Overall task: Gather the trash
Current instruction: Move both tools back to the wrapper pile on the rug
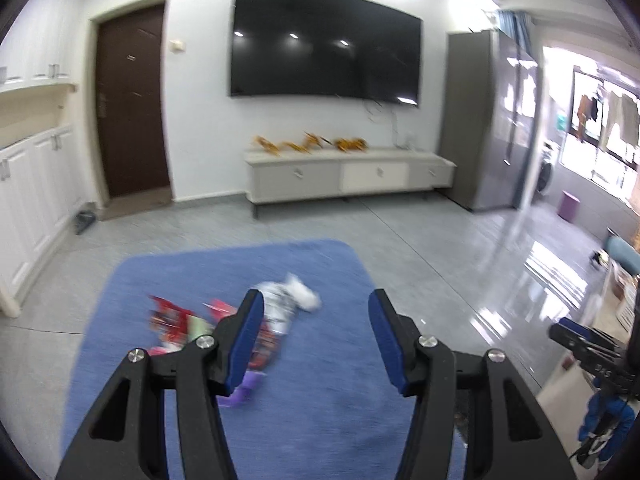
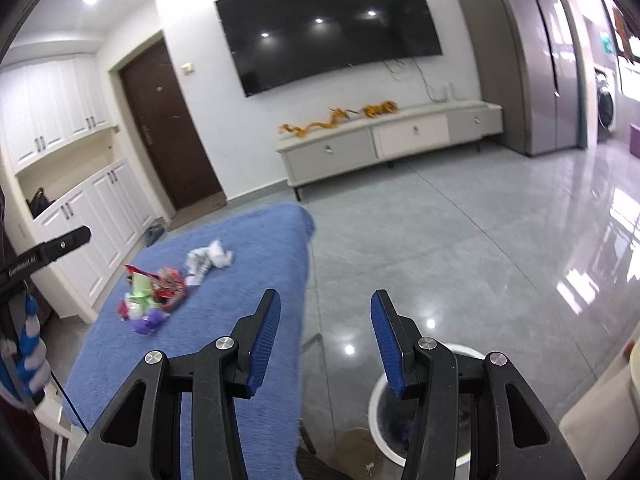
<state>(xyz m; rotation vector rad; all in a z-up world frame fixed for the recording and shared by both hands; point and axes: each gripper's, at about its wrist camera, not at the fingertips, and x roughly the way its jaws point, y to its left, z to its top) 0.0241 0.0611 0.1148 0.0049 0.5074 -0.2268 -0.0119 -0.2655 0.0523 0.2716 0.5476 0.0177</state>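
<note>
Nearest in the left wrist view, the left gripper (image 1: 316, 336) hangs above a blue cloth (image 1: 344, 420) that covers a table, its blue-padded jaws standing apart with nothing between them. The right gripper (image 2: 324, 336) is likewise released and empty, held over the right edge of the cloth where it meets the glossy grey tile floor (image 2: 480, 248). Just below it, partly hidden by the right finger, stands a white waste bin (image 2: 378, 404) on the floor beside the table, with dark contents that cannot be made out. Further along the cloth lies the trash, well clear of both tools: a heap of crumpled wrappers (image 2: 154, 294) in red, green and purple, and just past it a wad of white paper (image 2: 210, 260) touching a crinkled silvery packet. In the left view the same wrappers (image 1: 172, 320) are blurred and partly covered by the left finger. At the left margin of the right view a hand in a blue and white glove (image 2: 30, 344) grips the other tool's handle. Beyond the table the floor runs to a low cream TV cabinet (image 1: 348, 176) bearing orange ornaments, under a large dark wall-mounted television (image 1: 324, 44). A brown door (image 1: 130, 100) stands to its left, and a tall grey refrigerator (image 1: 488, 120) to its right.
</note>
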